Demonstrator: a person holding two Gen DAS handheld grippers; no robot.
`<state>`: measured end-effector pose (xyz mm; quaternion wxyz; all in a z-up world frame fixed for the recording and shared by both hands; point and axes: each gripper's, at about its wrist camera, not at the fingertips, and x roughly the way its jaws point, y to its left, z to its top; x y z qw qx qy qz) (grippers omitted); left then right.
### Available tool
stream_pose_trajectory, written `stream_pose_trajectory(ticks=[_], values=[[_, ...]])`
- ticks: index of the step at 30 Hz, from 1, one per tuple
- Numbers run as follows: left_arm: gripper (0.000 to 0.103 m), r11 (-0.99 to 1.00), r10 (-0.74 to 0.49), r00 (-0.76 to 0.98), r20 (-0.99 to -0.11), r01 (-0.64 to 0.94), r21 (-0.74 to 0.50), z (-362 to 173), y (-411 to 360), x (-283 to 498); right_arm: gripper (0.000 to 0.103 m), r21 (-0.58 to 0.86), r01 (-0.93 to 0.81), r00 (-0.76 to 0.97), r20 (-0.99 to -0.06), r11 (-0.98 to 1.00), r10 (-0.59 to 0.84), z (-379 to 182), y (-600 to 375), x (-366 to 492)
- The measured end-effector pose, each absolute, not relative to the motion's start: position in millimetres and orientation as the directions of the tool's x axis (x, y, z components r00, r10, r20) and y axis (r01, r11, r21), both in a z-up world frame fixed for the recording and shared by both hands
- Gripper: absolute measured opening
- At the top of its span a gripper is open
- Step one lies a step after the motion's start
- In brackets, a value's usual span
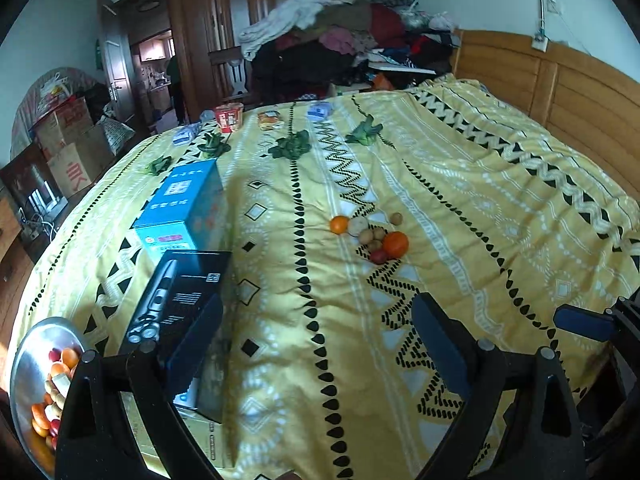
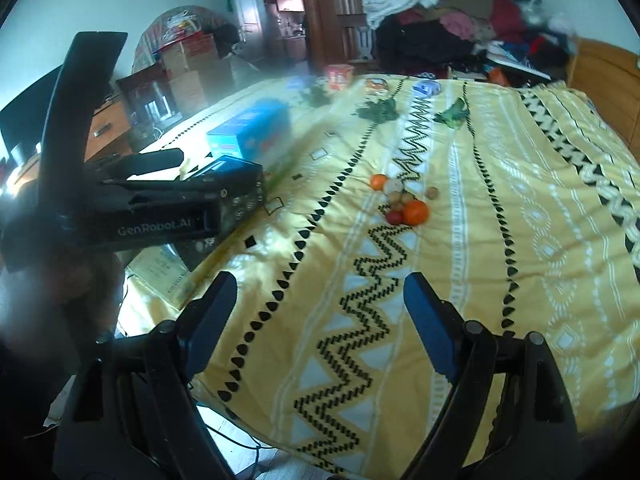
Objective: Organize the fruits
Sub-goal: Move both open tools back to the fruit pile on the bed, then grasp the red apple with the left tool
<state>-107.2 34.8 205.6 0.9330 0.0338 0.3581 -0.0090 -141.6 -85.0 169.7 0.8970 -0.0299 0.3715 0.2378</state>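
Both grippers, left (image 1: 316, 344) and right (image 2: 320, 320), gape empty; fruits (image 1: 370, 236) well ahead could roll off the soft bed (image 1: 500, 216) if nudged.

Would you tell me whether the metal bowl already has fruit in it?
Partly filled: the metal bowl holds several orange and red fruits, with bare metal showing above them.
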Motion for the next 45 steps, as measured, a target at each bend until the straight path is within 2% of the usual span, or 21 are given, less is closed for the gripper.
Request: stream_pose_trajectory(ticks=[13,17,23,26,28,29,31,33,39,45], values=[[0.096,0.994,-0.012,0.696,-0.718,0.085,0.066,182.0,2.6,-83.0,0.086,0.199,-0.411,0.585,-0.691,0.89,0.424,149.8,-123.3,-137.0],[0.096,0.992,-0.112,0.637,-0.763,0.11,-0.053,160.2,5.7,-72.6,0.086,0.212,-0.394,0.575,-0.702,0.894,0.42,139.1,-133.1,-136.4],[0.095,0.981,-0.195,0.553,-0.81,0.114,-0.158,118.0,8.5,-59.6,0.086,0.245,-0.355,0.553,-0.723,0.902,0.414,121.4,-150.1,-130.1],[0.083,0.965,-0.259,0.514,-0.818,0.113,-0.235,99.3,11.3,-43.8,0.086,0.258,-0.336,0.547,-0.729,0.906,0.41,113.7,-157.5,-126.7],[0.07,0.962,-0.272,0.503,-0.82,0.119,-0.246,89.7,8.3,-26.9,0.086,0.269,-0.321,0.541,-0.735,0.908,0.409,108.1,-163.9,-123.1],[0.058,0.96,-0.28,0.499,-0.82,0.134,-0.246,86.0,5.5,-18.4,0.086,0.274,-0.31,0.538,-0.739,0.91,0.406,105.0,-167.6,-120.4],[0.05,0.954,-0.298,0.489,-0.82,0.162,-0.25,76.2,-1.3,4.6,0.086,0.285,-0.293,0.532,-0.745,0.913,0.403,98.8,-174.7,-114.4],[0.037,0.95,-0.31,0.484,-0.818,0.18,-0.254,65.4,-4.6,30.2,0.086,0.291,-0.274,0.528,-0.751,0.917,0.396,93.7,-181.9,-108.3],[0.036,0.948,-0.316,0.501,-0.806,0.195,-0.25,44.0,-13.5,91.1,0.086,0.289,-0.229,0.514,-0.775,0.929,0.368,81.5,-197.9,-86.5],[0.036,0.958,-0.278,0.443,-0.852,0.191,-0.214,15.6,-18.5,121.0,0.086,0.292,-0.209,0.508,-0.783,0.933,0.359,74.9,-206.3,-68.6]])
